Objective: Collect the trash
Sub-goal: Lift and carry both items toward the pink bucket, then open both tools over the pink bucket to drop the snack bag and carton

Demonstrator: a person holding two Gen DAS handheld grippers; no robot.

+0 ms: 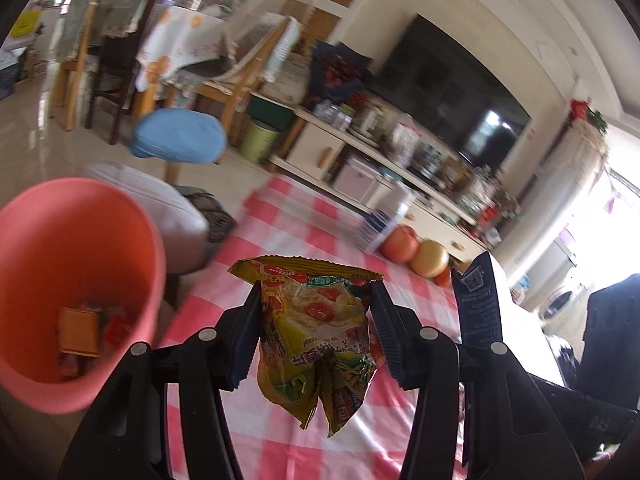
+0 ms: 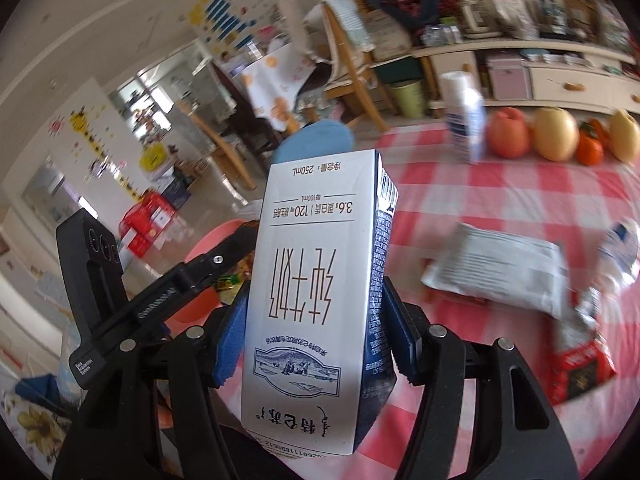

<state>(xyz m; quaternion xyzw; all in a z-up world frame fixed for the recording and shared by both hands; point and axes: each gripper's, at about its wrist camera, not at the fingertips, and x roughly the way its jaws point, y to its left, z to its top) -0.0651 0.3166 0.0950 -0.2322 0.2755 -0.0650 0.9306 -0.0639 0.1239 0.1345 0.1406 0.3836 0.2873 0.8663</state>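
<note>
- Left gripper (image 1: 314, 312): jaws about half open, clamped on a yellow snack wrapper (image 1: 316, 336); pinched by its upper corners between the pads, so the crumpled body hangs loose below the jaws and clear of the checked tablecloth (image 1: 320, 232).
- Held high like that, probably to carry across without dragging on the cloth.
- Pink bin (image 1: 80, 280): low and to the left of the left jaws, well apart from the wrapper; mouth facing up, a few scraps already at the bottom, so likely the drop target.
- Right gripper (image 2: 316, 320): jaws roughly half open, closed on a white milk carton (image 2: 316, 280); gripped across its narrow sides near the middle, print upside down, top end pointing away from the jaws.
- Mid-body grip probably chosen to stop a tall box from swinging.
- Pink bin's rim just visible behind the left side of the right jaws, beyond the other gripper's black frame.
- Still on the cloth, ahead and to the right of the right jaws: a grey-white packet (image 2: 500, 272), a red wrapper (image 2: 580, 364); likely next pickups.
- Fruit (image 2: 556, 134) in a row far ahead of the jaws, with a blurred bottle (image 2: 464, 120) beside; fruit probably not trash.
</note>
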